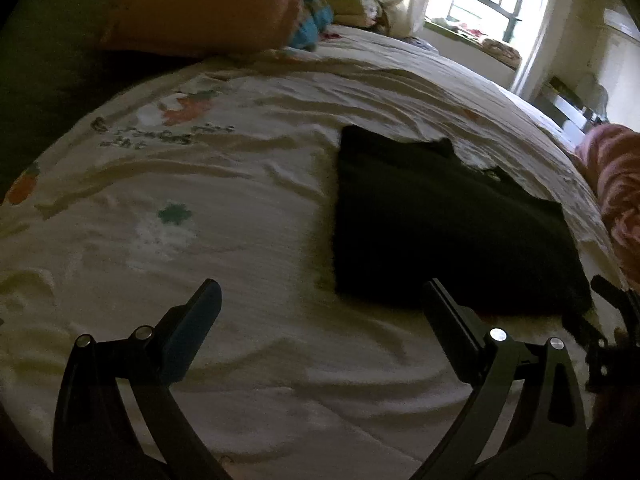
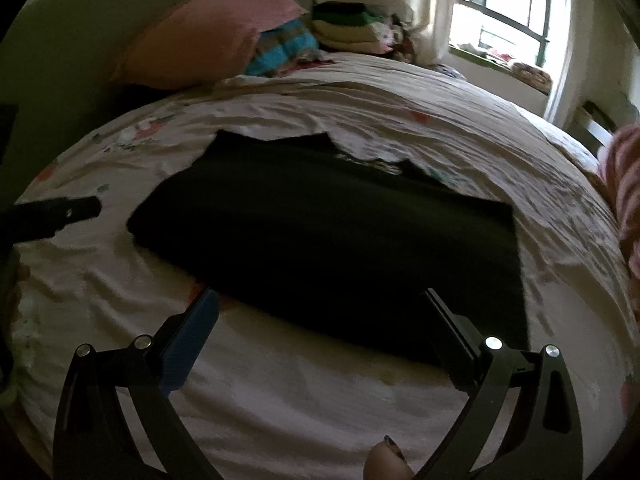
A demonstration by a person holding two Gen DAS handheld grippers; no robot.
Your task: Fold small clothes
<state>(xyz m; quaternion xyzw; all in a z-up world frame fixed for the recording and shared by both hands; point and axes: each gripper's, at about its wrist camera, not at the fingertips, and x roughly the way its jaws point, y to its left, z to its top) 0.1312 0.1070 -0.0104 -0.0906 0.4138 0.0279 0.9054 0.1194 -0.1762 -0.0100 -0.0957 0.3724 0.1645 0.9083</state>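
a: where is the flat, folded black fabric garment (image 1: 444,220)?

b: it lies spread on the wrinkled white bedsheet printed with small orange and green pictures (image 1: 200,208). from the left gripper (image 1: 320,300) it sits ahead and off to the right, its near edge just past the right finger's tip. nothing lies between that gripper's two fingers but bare sheet.

a: and seen from the other side?

b: in the right wrist view the same black garment (image 2: 332,240) fills the middle, straight ahead of the right gripper (image 2: 320,304). its near edge runs right at both fingertips, and whether they touch the cloth i cannot tell.

a: how do the tongs stand?

b: both pairs are spread wide, gripping nothing. each shows a blue pad on the inner face of its left finger (image 1: 196,332).

a: can each gripper see the other?

b: yes. the left gripper (image 2: 60,212) shows as a dark bar far left in the right wrist view, just beside the garment's left edge. the right gripper (image 1: 612,320) shows as a dark shape at the far right edge of the left wrist view, beside the garment's near right corner.

a: what lies beyond the garment?

b: a soft pink pillow (image 2: 208,32) far ahead to the left, a blue and brown striped bundle (image 2: 284,50) beside it, and a stack of folded green and cream clothes (image 2: 352,26) further back. a bright barred window (image 2: 504,8) is ahead to the right, and pink striped fabric (image 2: 624,200) is at the far right edge.
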